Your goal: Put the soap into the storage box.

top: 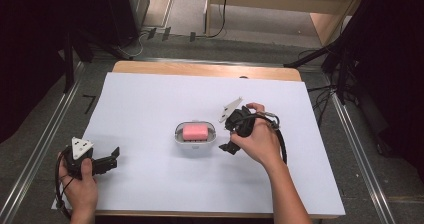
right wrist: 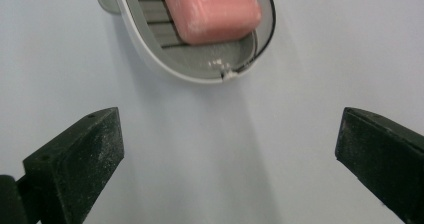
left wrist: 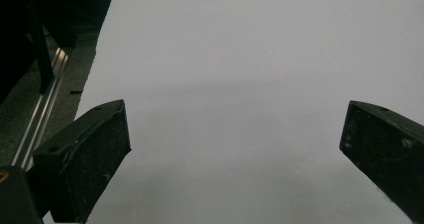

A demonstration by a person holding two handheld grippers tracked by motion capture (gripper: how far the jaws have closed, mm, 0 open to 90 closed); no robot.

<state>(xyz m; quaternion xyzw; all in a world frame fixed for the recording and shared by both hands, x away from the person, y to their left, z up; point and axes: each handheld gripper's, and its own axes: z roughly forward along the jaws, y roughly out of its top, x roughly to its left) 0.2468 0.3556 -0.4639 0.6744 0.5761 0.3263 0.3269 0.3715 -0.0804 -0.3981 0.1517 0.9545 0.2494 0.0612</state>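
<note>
While both grippers rest low over the white sheet [top: 150,104], we find a pink soap bar [top: 194,132] lying in a white soap dish [top: 179,134] at mid-table. We note the right gripper [top: 231,137] just beside the dish, jaws spread wide, nothing between them. We record the left gripper [top: 111,160] well apart at the near left corner, jaws likewise spread and empty.

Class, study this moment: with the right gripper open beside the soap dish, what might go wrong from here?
1. The soap dish sits loose on the smooth white sheet; a nudge from the open right gripper may slide it.
2. The pink soap lies unsecured in the dish, so tilting could spill it.
3. The left gripper rests far off, unable to steady anything.
</note>
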